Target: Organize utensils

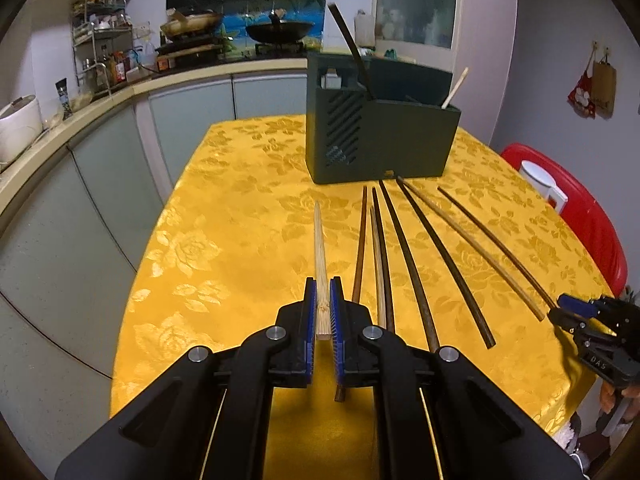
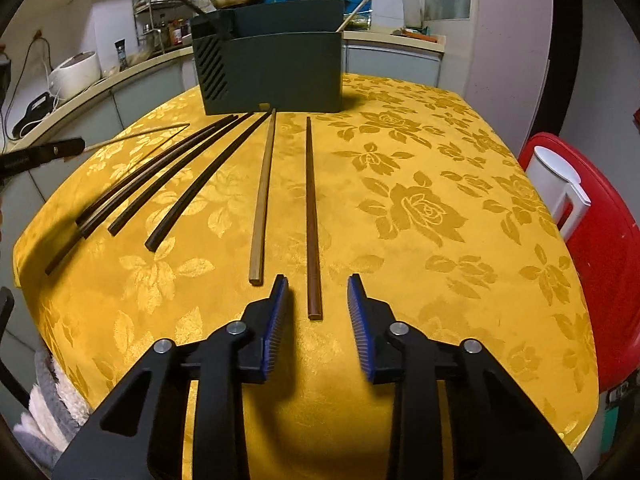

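On a gold rose-patterned tablecloth (image 2: 420,208), we pinch a pale bamboo chopstick (image 1: 320,256) near its butt end between the blue pads of our left gripper (image 1: 323,292), its tip pointing toward the dark green utensil holder (image 1: 380,140) at the far end of the table. Our right gripper (image 2: 318,292) stands spread, its jaws straddling the near end of a reddish-brown chopstick (image 2: 313,220) without pressing on it. A tan chopstick (image 2: 262,200) lies just beside, and several dark chopsticks (image 2: 172,184) fan out to the left. The holder already has two sticks standing in it (one dark, one pale). The risks, as we judge them: held so near its end, the bamboo stick may pivot or slip from the pads on the way to the holder; and the right jaws, closing off-centre, may roll the round brown stick away or nudge its tan neighbour.
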{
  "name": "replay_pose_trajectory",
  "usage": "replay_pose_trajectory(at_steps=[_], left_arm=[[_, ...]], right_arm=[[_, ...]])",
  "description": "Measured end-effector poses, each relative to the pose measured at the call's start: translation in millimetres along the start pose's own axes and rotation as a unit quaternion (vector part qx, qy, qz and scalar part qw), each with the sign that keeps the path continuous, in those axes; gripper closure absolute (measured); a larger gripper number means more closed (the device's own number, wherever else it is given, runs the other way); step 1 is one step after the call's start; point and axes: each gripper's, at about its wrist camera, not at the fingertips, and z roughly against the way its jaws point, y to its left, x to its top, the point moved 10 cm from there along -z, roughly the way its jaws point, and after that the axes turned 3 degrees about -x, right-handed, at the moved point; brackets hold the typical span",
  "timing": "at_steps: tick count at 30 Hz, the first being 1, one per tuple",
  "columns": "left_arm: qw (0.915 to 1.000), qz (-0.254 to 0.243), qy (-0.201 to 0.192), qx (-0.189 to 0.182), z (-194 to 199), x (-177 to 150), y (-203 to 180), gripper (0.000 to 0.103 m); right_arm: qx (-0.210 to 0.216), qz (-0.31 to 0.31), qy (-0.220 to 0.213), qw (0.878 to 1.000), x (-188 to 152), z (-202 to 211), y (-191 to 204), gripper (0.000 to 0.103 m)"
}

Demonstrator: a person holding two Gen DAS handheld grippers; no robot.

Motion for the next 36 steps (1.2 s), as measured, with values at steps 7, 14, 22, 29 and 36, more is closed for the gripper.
replay_pose_trajectory(at_steps=[7, 14, 22, 29, 36], left_arm=[[0.9994, 0.022, -0.026, 0.006, 16, 13, 11, 0.103], [0.999, 0.03, -0.034, 0.003, 19, 16, 17, 0.103], [0.9982, 0.052, -0.021, 0.018, 15, 4, 43, 0.103], [0.9983, 0.047, 0.021, 0.025, -2, -35, 54, 0.09], [0.998, 0.026, 0.05, 0.028, -9, -66, 51, 0.078]], right_arm=[[0.01, 0.002, -0.007, 1.0, 1, 1, 5, 0.093], [0.014, -0.004, -0.008, 1.0, 1, 1, 4, 0.095], [0.015, -0.005, -0.007, 1.0, 1, 1, 4, 0.095], [0.015, -0.005, -0.007, 1.0, 2, 1, 5, 0.095], [0.015, -0.005, -0.007, 1.0, 2, 0, 4, 0.095]])
